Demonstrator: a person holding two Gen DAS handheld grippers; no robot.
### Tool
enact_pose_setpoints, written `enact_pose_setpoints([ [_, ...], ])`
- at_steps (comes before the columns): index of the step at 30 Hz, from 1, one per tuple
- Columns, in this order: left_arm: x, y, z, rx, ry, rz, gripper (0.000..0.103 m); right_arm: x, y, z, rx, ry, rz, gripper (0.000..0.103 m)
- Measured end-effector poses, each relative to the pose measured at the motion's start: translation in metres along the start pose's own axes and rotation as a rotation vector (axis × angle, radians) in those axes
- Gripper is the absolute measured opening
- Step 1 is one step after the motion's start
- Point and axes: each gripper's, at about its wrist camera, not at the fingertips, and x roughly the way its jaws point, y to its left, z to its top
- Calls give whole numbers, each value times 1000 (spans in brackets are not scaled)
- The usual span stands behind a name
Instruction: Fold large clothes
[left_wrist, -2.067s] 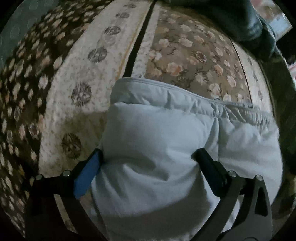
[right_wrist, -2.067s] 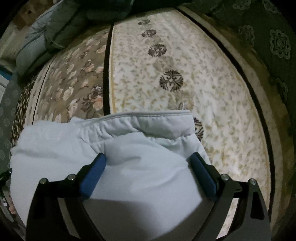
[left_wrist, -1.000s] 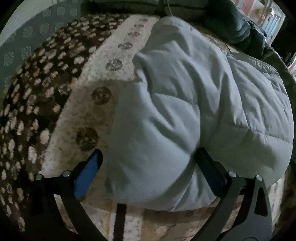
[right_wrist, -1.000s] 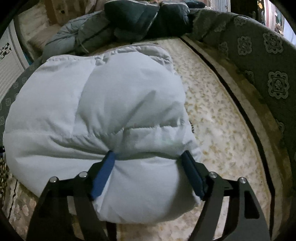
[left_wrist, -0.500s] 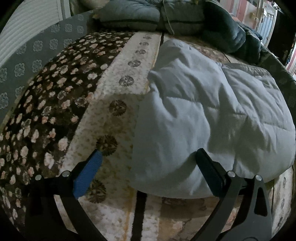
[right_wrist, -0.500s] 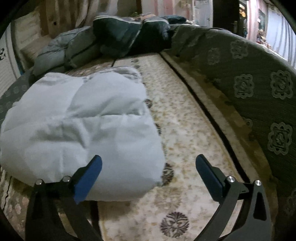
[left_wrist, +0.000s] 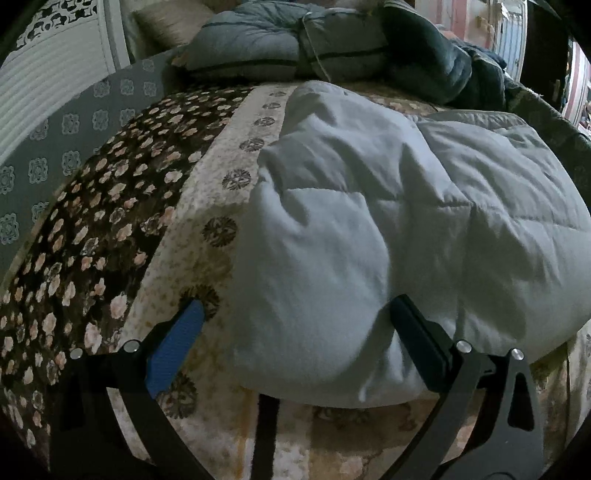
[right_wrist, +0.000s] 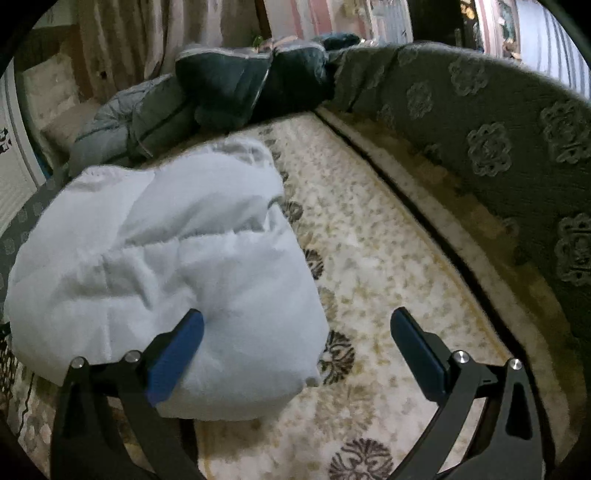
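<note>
A puffy pale-blue quilted jacket (left_wrist: 369, 221) lies folded in a thick bundle on the patterned bedspread (left_wrist: 110, 229). In the left wrist view my left gripper (left_wrist: 295, 304) stands wide open over the bundle's near edge. The padding bulges between the fingers, and the blue pad (left_wrist: 173, 350) is clear of it. In the right wrist view the same jacket (right_wrist: 166, 258) fills the left half. My right gripper (right_wrist: 295, 315) is wide open, its left finger over the jacket's near corner and its right finger above bare bedspread (right_wrist: 388, 258).
A heap of grey and dark teal padded jackets (left_wrist: 332, 48) lies at the far end of the bed, seen also in the right wrist view (right_wrist: 229, 88). A dark green patterned cover (right_wrist: 498, 147) rises along the right side. A white slatted panel (left_wrist: 48, 85) stands at the left.
Both grippers have drawn back from the bundle and tilted up, so more of the room shows. The right gripper has let go of the fold and spread wide.
</note>
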Motion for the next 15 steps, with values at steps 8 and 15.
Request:
enact_pose_setpoints([
  [8,10,5,1,-31,21,-52,100,22,12,-13,25,87,204,101],
  [15,14,7,11,-7,20,-37,100,43,32,-14,-23,158,231,99],
])
